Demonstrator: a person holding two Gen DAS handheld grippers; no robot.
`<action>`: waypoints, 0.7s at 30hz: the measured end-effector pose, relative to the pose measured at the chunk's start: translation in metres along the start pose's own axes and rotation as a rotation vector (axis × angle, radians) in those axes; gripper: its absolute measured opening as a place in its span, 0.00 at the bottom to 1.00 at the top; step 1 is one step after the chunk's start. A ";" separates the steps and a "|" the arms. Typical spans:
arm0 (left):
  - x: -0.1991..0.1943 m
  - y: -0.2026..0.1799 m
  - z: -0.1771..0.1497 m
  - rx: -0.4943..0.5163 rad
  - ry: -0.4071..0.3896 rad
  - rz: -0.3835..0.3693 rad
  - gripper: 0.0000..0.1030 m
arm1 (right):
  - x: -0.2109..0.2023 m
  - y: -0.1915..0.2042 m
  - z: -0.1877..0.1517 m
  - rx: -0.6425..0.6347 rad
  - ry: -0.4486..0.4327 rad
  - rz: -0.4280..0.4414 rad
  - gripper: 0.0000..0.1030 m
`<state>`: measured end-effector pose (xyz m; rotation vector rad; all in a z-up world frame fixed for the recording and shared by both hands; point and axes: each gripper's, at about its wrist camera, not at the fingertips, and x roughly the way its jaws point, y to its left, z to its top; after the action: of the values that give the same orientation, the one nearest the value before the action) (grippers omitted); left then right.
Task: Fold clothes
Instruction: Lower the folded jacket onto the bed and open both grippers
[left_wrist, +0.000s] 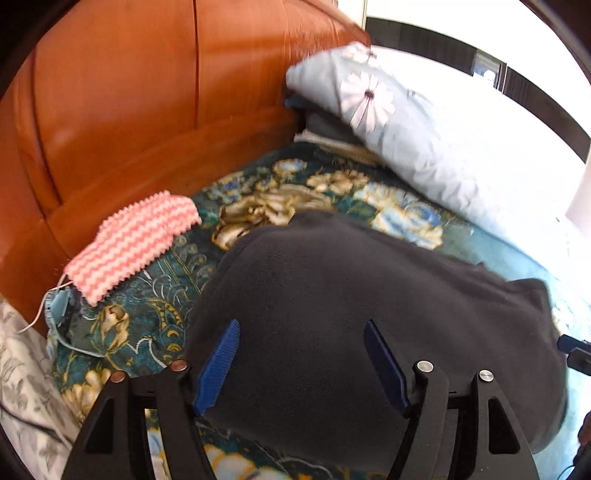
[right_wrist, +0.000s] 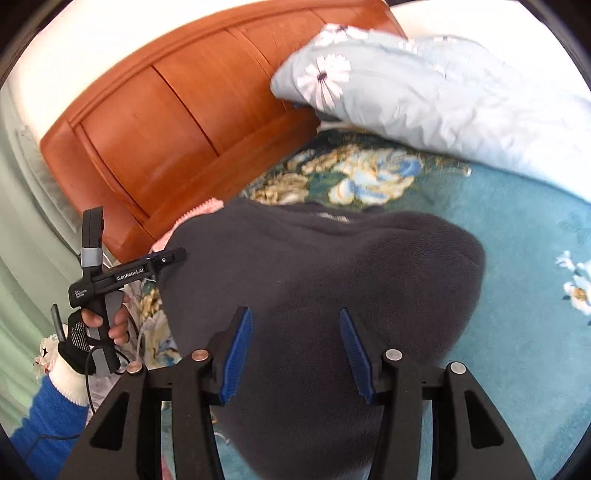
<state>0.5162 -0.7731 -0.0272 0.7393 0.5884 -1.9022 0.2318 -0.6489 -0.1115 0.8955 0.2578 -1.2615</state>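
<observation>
1. Dark fleece on bed, right under both
2. Left gripper open, empty
3. Right gripper open, empty, equally near
4. Long way: side to side

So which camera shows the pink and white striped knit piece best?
The left wrist view. There the knit piece lies fully visible on the floral blanket, beside the wooden headboard. The right wrist view shows only a small pink edge behind the dark fleece.
</observation>
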 end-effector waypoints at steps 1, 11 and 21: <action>-0.008 -0.004 -0.002 -0.002 -0.021 -0.001 0.72 | -0.005 0.001 -0.005 -0.001 -0.001 -0.003 0.50; -0.079 -0.069 -0.063 0.023 -0.135 0.037 0.80 | -0.050 0.014 -0.058 -0.007 -0.015 -0.039 0.55; -0.117 -0.125 -0.129 0.040 -0.169 0.051 1.00 | -0.061 0.037 -0.096 -0.065 -0.006 -0.219 0.76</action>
<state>0.4734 -0.5634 -0.0235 0.6062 0.4232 -1.9113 0.2731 -0.5364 -0.1196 0.8236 0.3978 -1.4491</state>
